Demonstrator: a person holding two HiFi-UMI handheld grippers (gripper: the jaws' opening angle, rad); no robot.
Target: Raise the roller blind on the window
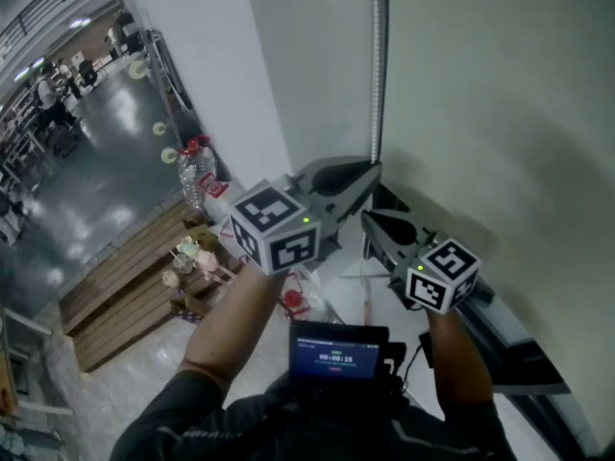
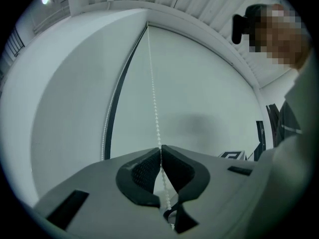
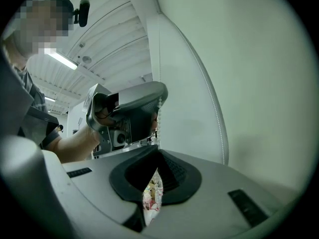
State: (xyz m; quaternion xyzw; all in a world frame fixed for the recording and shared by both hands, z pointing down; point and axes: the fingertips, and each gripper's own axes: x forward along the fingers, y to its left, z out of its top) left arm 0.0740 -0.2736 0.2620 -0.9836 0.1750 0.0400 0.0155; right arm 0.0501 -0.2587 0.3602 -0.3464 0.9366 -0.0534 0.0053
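Observation:
A white bead chain (image 1: 376,65) hangs in front of the pale roller blind (image 1: 500,113), which covers the window. My left gripper (image 1: 373,168) is the higher one and points level at the blind. In the left gripper view its jaws (image 2: 160,147) are shut on the bead chain (image 2: 153,93), which runs up to the blind's top. Just below it, my right gripper (image 1: 365,217) also points at the blind. In the right gripper view the bead chain (image 3: 159,108) drops straight into its closed tips (image 3: 157,151). A second strand (image 3: 214,98) hangs beside the blind (image 3: 249,59).
A white wall column (image 1: 240,65) stands left of the window. Far below on the floor are water bottles (image 1: 195,171) and wooden pallets (image 1: 125,286). A small screen (image 1: 336,353) sits at the person's chest. The dark window ledge (image 1: 519,344) runs at the lower right.

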